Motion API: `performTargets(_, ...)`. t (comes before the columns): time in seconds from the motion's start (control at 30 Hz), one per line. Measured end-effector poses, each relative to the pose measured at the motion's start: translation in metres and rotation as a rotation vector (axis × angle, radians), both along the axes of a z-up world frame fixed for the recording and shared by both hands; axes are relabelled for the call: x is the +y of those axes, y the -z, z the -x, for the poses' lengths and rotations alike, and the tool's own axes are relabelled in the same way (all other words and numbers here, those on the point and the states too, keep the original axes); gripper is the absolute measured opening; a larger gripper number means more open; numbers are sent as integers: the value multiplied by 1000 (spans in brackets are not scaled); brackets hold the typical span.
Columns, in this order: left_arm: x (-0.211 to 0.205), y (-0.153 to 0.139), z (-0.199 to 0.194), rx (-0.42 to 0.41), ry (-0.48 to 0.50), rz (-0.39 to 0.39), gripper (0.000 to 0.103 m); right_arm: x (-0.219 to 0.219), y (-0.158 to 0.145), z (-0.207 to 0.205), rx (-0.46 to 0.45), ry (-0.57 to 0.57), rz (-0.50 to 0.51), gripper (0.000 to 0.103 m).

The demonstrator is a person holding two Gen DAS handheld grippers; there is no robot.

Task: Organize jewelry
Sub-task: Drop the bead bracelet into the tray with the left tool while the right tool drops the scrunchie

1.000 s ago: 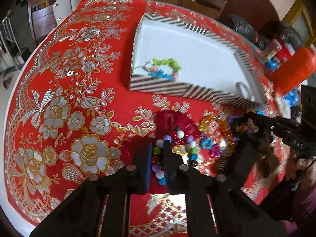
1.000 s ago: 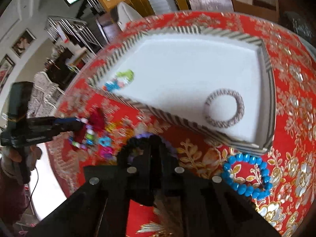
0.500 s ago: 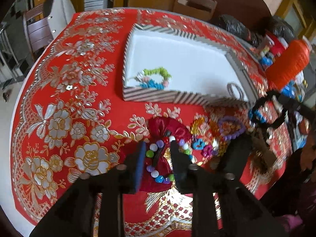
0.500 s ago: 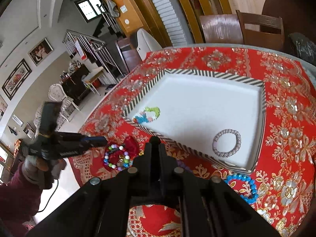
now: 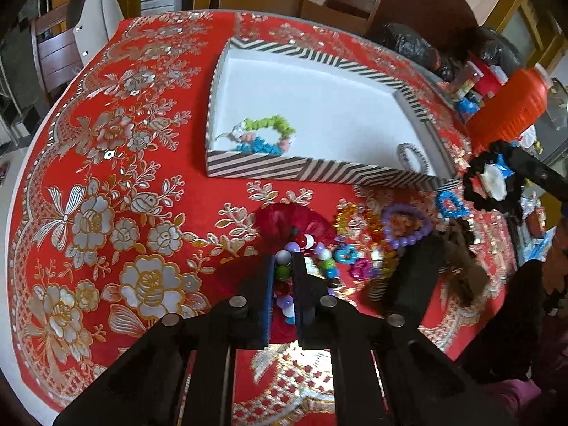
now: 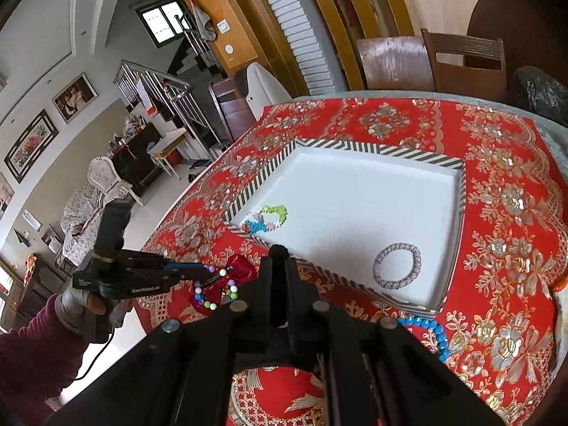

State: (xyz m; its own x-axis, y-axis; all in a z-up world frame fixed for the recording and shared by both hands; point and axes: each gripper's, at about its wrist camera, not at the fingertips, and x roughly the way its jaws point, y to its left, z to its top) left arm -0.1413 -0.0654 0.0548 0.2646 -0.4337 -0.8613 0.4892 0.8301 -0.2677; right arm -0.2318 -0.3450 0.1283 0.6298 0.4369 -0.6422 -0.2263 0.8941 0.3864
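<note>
We see a round worktop [image 5: 117, 184] under a red flowered cloth, bearing a striped tray [image 5: 319, 172] with a white floor. Inside the tray lie a green, blue and pink bracelet [image 5: 264, 138] near its left front corner and a silver ring-shaped bracelet [image 6: 397, 266] near its right front corner. In front of the tray a heap of loose bracelets [image 5: 369, 241] rests on the cloth, beside a red bow [image 5: 294, 222]. The left tool [image 5: 284, 273] has just been closing; its jaws now pinch a bracelet of mixed coloured beads [image 5: 284, 271] at the bow. The right tool [image 6: 280, 259] is closed tight on a black bracelet [image 5: 486, 184] and holds it above the worktop, near the tray's right front corner. A blue bead bracelet [image 6: 435, 333] lies on the cloth in front of the tray.
</note>
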Motion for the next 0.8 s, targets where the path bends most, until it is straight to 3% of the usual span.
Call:
performTargets(0.43, -25, -87, -7, -133, 38, 137, 21, -25, -20, -12, -33, 81, 36, 7)
performTargets(0.6, -54, -90, -25, -152, 44, 143, 21, -38, -8, -29, -8, 141, 41, 7)
performTargets(0.8, -93, -62, -53, -116, 26, 128, 21, -46, 21, -59, 58, 193, 11, 7)
